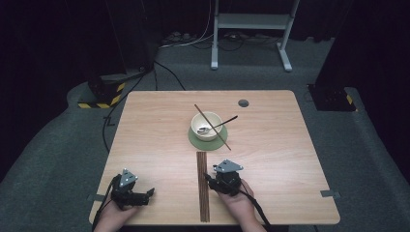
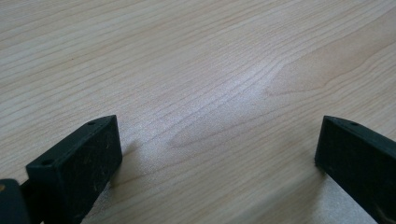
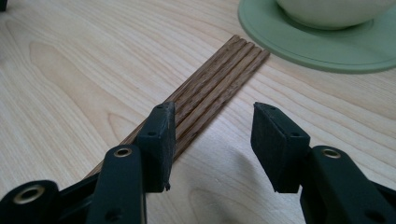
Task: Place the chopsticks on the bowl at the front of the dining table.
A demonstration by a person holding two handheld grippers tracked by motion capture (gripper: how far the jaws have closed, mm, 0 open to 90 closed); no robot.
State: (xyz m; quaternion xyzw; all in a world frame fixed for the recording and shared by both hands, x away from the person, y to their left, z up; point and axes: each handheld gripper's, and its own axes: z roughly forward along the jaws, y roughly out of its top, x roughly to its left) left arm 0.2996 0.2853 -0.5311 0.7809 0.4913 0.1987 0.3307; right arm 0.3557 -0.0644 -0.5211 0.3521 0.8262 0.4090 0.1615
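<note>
A row of several dark wooden chopsticks (image 1: 202,186) lies lengthwise on the table's near half, its far end close to a green coaster (image 1: 196,141). On the coaster stands a cream bowl (image 1: 207,124) with a spoon (image 1: 220,124) in it, and a single chopstick (image 1: 212,127) rests slantwise across its rim. My right gripper (image 3: 212,140) is open low over the table; its left jaw sits over the chopsticks (image 3: 219,79), and bare wood shows between the pads. In the high view my right gripper (image 1: 223,176) is just right of the row. My left gripper (image 2: 217,144) is open wide over bare tabletop at the near left (image 1: 147,195).
The wooden table (image 1: 270,159) has a small dark round hole (image 1: 243,103) near its far edge. Beyond it lie grey carpet, cables and a white metal stand (image 1: 251,29). A yellow-and-black striped base (image 1: 104,94) sits off the far left corner.
</note>
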